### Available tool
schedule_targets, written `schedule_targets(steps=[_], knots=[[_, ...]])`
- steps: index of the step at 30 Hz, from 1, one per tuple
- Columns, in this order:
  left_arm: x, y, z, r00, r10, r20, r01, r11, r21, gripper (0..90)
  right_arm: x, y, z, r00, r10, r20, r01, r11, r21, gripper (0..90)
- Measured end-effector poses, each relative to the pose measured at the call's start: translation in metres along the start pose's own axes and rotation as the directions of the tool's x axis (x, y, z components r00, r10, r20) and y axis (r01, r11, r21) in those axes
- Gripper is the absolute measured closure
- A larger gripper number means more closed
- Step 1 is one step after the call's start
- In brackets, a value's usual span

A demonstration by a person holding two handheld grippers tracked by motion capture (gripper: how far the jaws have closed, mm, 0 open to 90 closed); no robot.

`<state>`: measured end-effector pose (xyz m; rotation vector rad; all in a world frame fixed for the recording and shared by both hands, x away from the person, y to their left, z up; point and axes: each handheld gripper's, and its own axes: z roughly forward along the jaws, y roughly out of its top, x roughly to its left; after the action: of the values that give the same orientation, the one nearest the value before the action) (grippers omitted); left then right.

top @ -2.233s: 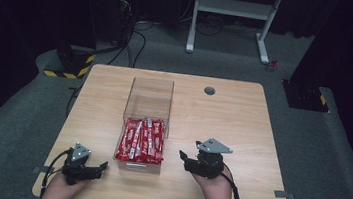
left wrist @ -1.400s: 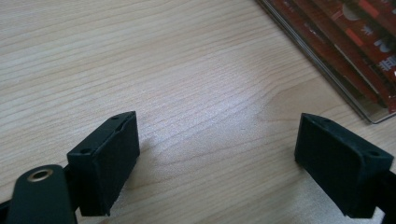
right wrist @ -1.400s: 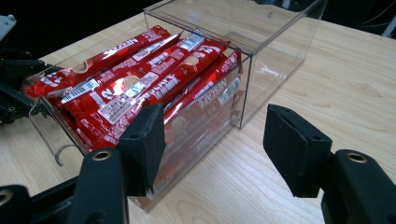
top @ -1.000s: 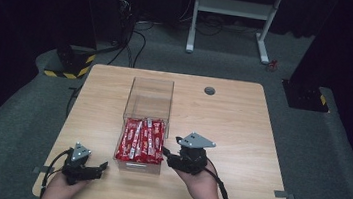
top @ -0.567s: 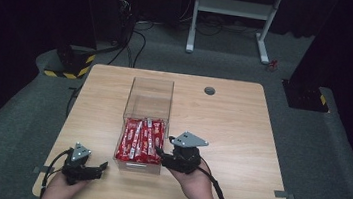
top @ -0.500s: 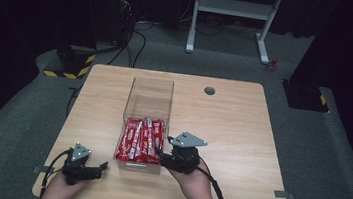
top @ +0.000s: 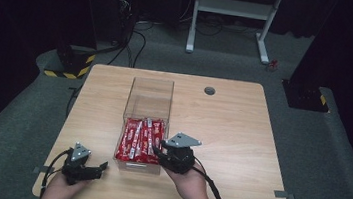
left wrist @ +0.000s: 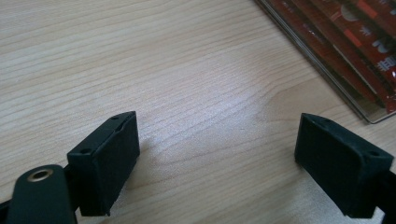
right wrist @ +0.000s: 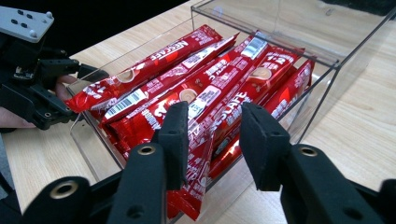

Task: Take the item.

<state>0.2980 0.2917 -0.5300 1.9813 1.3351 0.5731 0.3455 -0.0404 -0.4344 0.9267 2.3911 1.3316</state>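
Note:
A clear plastic box (top: 151, 84) stands on the wooden table (top: 242, 122), its near half packed with red stick sachets (top: 140, 138). My right gripper (top: 156, 150) reaches over the box's near right corner. In the right gripper view its jaws (right wrist: 215, 126) straddle the near ends of the red sachets (right wrist: 187, 79). The jaws have just been closing and stand part open, with sachets between them; a firm pinch is not evident. My left gripper (top: 101, 166) rests on the table left of the box, open, with bare wood between its pads (left wrist: 217, 154).
The far half of the box (right wrist: 317, 107) holds nothing. A round cable hole (top: 209, 90) sits near the table's far edge. The box's near left corner (left wrist: 369, 107) lies just ahead of the left gripper. Dark floor, cables and a white stand lie beyond the table.
My right gripper has moved left from the open table to the box's near right corner, and its tips now reach over the sachets. The left hand has kept still.

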Motion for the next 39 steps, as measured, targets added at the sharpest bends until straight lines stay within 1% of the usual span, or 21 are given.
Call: schedule_targets(steps=[3,4,5,9,16,20,22,29,36,39], knots=[[0.000,0.000,0.000,1.0000,0.000,0.000,0.000,1.0000,0.000,14.2,0.001,-0.001,0.000,0.9998,-0.019,0.012,0.019,0.9998,-0.010,68.8],[0.000,0.000,0.000,1.0000,0.000,0.000,0.000,1.0000,0.000,14.2,0.002,-0.001,-0.001,0.9998,-0.015,0.014,0.015,0.9998,-0.010,69.9],[0.000,0.000,0.000,1.0000,0.001,0.000,-0.001,1.0000,0.000,14.2,0.002,-0.001,-0.001,0.9996,-0.021,0.017,0.022,0.9997,-0.014,70.9],[0.000,0.000,0.000,1.0000,0.001,0.000,-0.001,1.0000,0.000,14.2,0.003,-0.003,0.000,0.9998,-0.015,0.015,0.015,0.9999,-0.007,75.8],[0.000,0.000,0.000,1.0000,0.001,0.000,-0.001,1.0000,0.000,14.3,0.003,-0.006,0.002,0.9999,-0.007,0.012,0.007,0.9999,-0.008,80.3],[0.000,0.000,0.000,1.0000,0.001,0.002,-0.001,1.0000,0.002,14.3,0.003,-0.006,0.002,0.9999,-0.010,0.014,0.011,0.9999,-0.009,87.1],[0.000,0.000,0.000,1.0000,0.002,0.002,-0.002,1.0000,-0.001,14.3,0.004,-0.007,0.002,0.9997,-0.015,0.017,0.016,0.9998,-0.010,88.9],[0.000,0.000,0.000,1.0000,0.003,0.002,-0.003,1.0000,-0.003,14.3,0.005,-0.009,-0.002,0.9995,-0.027,0.015,0.028,0.9993,-0.025,89.9],[0.000,0.000,0.000,1.0000,0.006,0.002,-0.006,1.0000,0.000,14.3,0.004,-0.013,-0.005,0.9999,-0.014,0.004,0.014,0.9991,-0.041,89.9],[0.000,0.000,0.000,1.0000,0.005,0.002,-0.005,1.0000,0.000,14.3,0.005,-0.014,-0.007,0.9998,-0.019,0.001,0.019,0.9986,-0.050,89.9]])
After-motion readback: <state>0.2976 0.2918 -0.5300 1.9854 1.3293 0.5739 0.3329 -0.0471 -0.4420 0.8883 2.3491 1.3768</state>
